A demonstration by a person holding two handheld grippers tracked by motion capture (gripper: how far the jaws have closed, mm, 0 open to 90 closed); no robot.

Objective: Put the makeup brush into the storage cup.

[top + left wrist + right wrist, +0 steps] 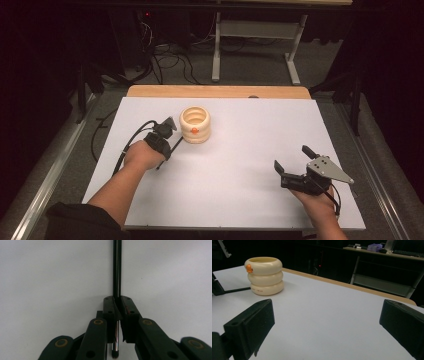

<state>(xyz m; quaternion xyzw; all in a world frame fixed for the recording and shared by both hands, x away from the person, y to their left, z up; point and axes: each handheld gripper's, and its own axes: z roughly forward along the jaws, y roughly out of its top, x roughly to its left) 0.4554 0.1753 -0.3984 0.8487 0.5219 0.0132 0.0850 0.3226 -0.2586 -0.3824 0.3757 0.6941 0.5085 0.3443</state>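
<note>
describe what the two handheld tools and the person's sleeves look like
Both tools are black with two blocky jaws. The left tool trails a black cable and has brass-coloured pivot pins; the right tool carries a grey three-cornered plate. A dark sleeve covers the left upper arm.

A: What colours show on the worktop (225,170)?
B: It is white, with a light wood far edge.
A: And the things?
B: A cream ringed cup (195,124) with an orange spot; a glossy black rod (117,267); black fingers (252,327).
</note>
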